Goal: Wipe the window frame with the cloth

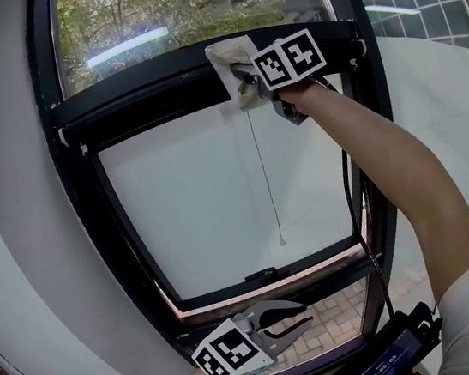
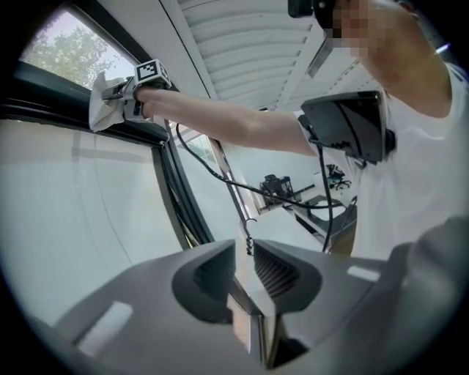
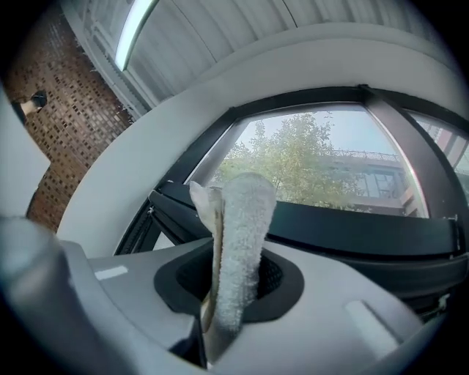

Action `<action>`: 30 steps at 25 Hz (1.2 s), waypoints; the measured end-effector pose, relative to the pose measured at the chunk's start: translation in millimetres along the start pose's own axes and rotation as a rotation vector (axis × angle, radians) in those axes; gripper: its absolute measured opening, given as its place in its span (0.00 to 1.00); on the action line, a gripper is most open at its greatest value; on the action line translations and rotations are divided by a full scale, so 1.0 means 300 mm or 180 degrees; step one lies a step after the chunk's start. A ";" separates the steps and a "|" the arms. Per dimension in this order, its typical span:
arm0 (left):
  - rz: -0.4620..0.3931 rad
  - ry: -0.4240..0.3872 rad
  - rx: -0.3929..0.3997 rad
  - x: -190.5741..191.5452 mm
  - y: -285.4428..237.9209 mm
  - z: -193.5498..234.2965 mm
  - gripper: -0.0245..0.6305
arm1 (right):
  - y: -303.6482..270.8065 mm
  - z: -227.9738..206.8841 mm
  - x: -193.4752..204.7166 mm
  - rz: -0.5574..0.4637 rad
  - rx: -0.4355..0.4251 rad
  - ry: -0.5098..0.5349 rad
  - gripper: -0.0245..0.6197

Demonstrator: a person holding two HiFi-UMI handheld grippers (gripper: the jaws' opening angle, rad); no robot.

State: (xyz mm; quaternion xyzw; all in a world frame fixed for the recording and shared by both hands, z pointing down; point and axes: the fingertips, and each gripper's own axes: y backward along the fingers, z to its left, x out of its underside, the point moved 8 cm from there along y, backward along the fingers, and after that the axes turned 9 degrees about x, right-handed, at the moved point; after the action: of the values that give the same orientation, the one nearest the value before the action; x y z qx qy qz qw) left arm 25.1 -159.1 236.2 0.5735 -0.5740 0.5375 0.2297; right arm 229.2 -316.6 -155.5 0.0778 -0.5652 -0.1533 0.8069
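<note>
1. Up at the frame [image 1: 159, 82], head view: right tongs [image 1: 245, 78] press cloth [image 1: 229, 56] on its crossbar; left tongs [image 1: 295, 321] low.
2. Left gripper view: left tongs [image 2: 245, 253] slightly parted, empty.
3. Right gripper view: right tongs [image 3: 233, 278] pinching cloth [image 3: 245, 212].

In the head view, the marker cube [image 1: 287, 58] covers much of the right gripper [image 1: 247, 81]. The window frame [image 1: 143, 89] is cut off at the top edge. The screen [image 1: 389, 364] print is too small to read.
</note>
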 end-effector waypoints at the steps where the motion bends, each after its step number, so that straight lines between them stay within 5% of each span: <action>1: -0.0009 0.0004 0.0026 -0.010 -0.035 0.003 0.19 | 0.027 -0.051 0.009 0.0013 0.0042 0.0001 0.15; 20: -0.0017 0.0029 0.0254 -0.085 -0.478 0.086 0.19 | 0.428 -0.828 0.227 0.0110 0.0777 -0.0103 0.15; 30: -0.0059 0.0052 0.0245 -0.112 -0.637 0.139 0.19 | 0.527 -1.046 0.256 0.0184 0.0947 -0.0004 0.15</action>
State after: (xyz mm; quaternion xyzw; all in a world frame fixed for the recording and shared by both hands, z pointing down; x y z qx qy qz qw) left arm 220.7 -137.2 260.9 0.5828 -0.5457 0.5616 0.2171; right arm 572.4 -208.5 -149.5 0.1801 -0.5842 -0.0446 0.7901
